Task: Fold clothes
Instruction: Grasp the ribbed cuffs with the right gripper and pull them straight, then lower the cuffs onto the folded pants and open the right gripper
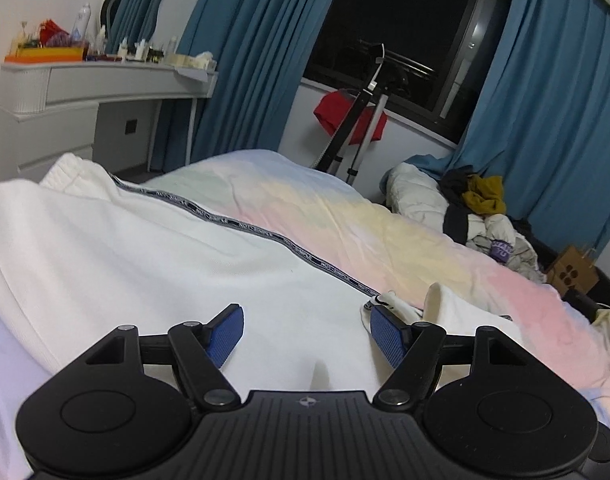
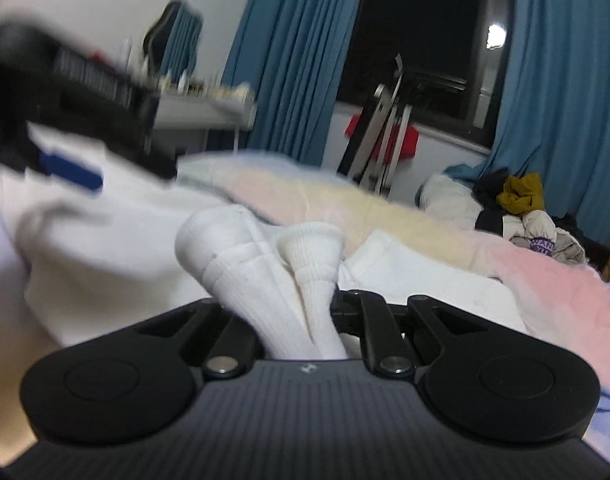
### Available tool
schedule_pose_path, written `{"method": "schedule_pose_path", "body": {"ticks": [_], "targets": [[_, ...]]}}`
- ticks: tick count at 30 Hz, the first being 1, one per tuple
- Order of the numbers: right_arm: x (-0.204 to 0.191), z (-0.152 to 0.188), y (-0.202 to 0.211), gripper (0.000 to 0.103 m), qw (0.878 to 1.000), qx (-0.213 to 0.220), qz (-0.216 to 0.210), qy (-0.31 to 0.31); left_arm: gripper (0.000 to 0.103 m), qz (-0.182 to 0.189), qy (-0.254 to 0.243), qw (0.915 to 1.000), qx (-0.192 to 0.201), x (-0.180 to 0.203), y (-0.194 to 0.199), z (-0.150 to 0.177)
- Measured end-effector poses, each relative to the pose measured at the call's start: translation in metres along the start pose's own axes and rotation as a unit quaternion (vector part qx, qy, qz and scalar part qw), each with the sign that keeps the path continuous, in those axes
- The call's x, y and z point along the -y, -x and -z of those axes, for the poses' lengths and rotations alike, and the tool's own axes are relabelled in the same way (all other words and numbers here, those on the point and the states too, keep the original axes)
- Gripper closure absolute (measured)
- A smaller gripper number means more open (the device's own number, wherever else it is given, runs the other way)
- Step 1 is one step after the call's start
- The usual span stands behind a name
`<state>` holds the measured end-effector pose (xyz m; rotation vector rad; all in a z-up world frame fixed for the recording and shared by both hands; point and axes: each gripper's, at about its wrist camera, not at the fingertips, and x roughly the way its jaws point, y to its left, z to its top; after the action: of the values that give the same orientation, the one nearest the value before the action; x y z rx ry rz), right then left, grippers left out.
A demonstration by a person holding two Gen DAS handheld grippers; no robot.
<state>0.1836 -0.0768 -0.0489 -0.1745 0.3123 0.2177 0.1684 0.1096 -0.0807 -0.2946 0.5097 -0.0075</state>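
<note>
White sweatpants (image 1: 153,256) with a black lettered side stripe (image 1: 265,236) lie spread over the pastel bed cover (image 1: 345,208), with the elastic waistband (image 1: 65,172) at the far left. My left gripper (image 1: 305,332) hovers low over the white cloth, open, with nothing between its blue pads (image 1: 225,334). One white cuff (image 1: 433,300) sticks up just right of it. In the right wrist view my right gripper (image 2: 305,312) is shut on the bunched ribbed cuffs (image 2: 281,256), which hide its fingertips. The left gripper (image 2: 71,172) appears blurred at that view's upper left.
A pile of mixed clothes (image 1: 477,208) lies at the far right of the bed. A tripod (image 1: 357,128) with a red cloth stands by the dark window between blue curtains (image 1: 249,60). A white dressing table (image 1: 85,88) with bottles stands far left, and a cardboard box (image 1: 573,272) sits at the right.
</note>
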Motion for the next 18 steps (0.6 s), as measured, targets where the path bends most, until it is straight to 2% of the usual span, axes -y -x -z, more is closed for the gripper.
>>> {"method": "schedule_pose_path", "body": {"ticks": [1, 4, 9, 13, 18], "targets": [[-0.001, 0.001, 0.0, 0.091, 1.0, 0.003, -0.004, -0.008, 0.031, -0.006, -0.007, 1.0, 0.001, 0.001, 0.001, -0.001], [-0.014, 0.016, -0.017, 0.091, 0.999, -0.03, -0.021, 0.009, 0.031, -0.021, -0.03, 0.9993, -0.005, 0.005, 0.005, -0.002], [-0.016, 0.019, -0.027, 0.089, 0.997, -0.061, -0.048, -0.003, 0.03, -0.037, -0.068, 0.9969, -0.008, 0.012, 0.019, -0.002], [-0.005, 0.021, -0.025, 0.087, 0.995, -0.062, -0.072, -0.034, 0.03, -0.036, -0.076, 0.9961, -0.027, 0.014, 0.029, 0.0], [0.002, 0.014, -0.016, 0.087, 0.993, -0.053, -0.087, -0.057, 0.03, -0.041, -0.067, 0.9964, -0.031, 0.008, 0.047, -0.005]]}}
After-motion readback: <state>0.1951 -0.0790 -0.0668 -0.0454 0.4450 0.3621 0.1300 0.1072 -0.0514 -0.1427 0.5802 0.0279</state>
